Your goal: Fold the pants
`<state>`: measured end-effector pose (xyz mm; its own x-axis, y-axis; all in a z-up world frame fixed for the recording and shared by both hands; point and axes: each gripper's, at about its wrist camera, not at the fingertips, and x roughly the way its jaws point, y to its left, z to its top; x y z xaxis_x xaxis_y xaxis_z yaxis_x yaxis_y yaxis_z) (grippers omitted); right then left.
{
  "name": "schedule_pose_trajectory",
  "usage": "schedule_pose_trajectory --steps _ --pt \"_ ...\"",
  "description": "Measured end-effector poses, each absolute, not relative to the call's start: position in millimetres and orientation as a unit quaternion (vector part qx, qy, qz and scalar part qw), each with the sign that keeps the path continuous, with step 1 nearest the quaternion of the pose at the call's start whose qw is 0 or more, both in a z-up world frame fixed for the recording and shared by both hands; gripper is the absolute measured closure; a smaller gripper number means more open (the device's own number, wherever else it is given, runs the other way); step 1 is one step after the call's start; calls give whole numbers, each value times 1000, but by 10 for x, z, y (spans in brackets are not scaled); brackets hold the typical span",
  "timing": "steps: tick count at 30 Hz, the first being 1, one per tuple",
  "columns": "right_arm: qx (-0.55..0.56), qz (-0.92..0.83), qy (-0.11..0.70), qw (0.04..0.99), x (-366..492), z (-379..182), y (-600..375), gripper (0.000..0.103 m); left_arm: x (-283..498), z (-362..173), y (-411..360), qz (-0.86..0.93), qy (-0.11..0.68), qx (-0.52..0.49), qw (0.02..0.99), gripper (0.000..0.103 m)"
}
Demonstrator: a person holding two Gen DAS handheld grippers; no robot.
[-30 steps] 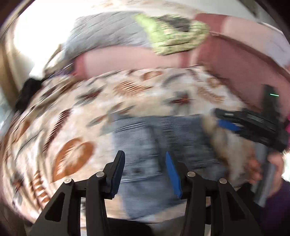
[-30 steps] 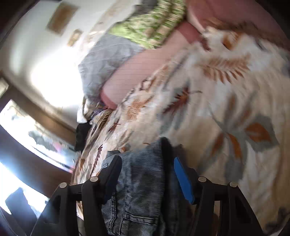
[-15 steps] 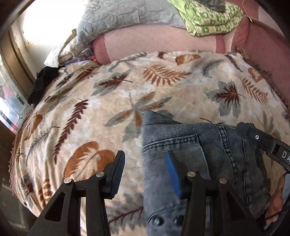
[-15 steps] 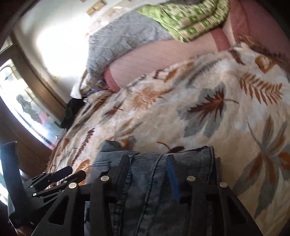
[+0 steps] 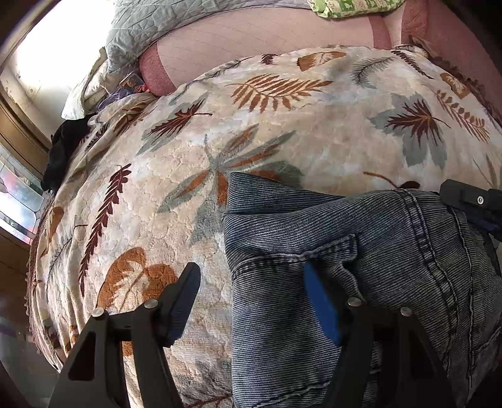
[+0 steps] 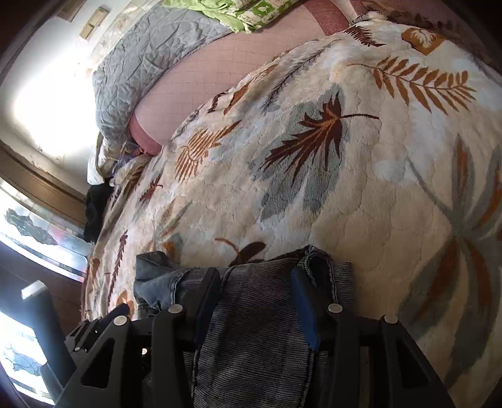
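The blue denim pants point(image 5: 360, 251) lie bunched in a folded bundle on a leaf-patterned blanket point(image 5: 282, 131). My left gripper point(image 5: 251, 295) is open, its jaws straddling the left edge of the pants; the blue-padded right finger point(image 5: 320, 307) rests on the denim, the left finger over the blanket. My right gripper point(image 6: 254, 298) is open with denim point(image 6: 257, 329) lying between its jaws, at the pants' right end near a thick seam point(image 6: 317, 260). The right gripper's tip shows in the left wrist view point(image 5: 470, 201).
A pink bolster point(image 5: 266, 34), a grey quilt point(image 5: 175, 18) and a green patterned cloth point(image 5: 354, 6) lie at the bed's far end. Dark clothing point(image 5: 62, 150) sits at the blanket's left edge by a window point(image 6: 31, 238). Open blanket stretches beyond the pants.
Both grippers have dropped closer to the blanket and the pants now lie settled under them. The left gripper shifted so its right finger sits on the denim. Both stay open.
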<state>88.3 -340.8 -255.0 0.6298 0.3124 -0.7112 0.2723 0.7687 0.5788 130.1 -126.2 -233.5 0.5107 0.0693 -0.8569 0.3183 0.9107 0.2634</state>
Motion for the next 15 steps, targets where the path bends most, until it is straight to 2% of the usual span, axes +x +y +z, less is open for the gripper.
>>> schedule_pose_trajectory --steps 3,9,11,15 --pt "354 19 409 841 782 -2450 -3435 51 1165 -2212 -1172 -75 488 183 850 34" --pt "302 36 361 882 270 -2077 -3365 51 546 -1783 -995 -103 440 171 875 34" --pt "287 43 360 887 104 -2001 -3311 51 367 -1698 -882 -100 442 157 877 31" --pt "270 69 390 878 -177 -2071 -3104 51 175 -1822 -750 -107 472 143 863 31"
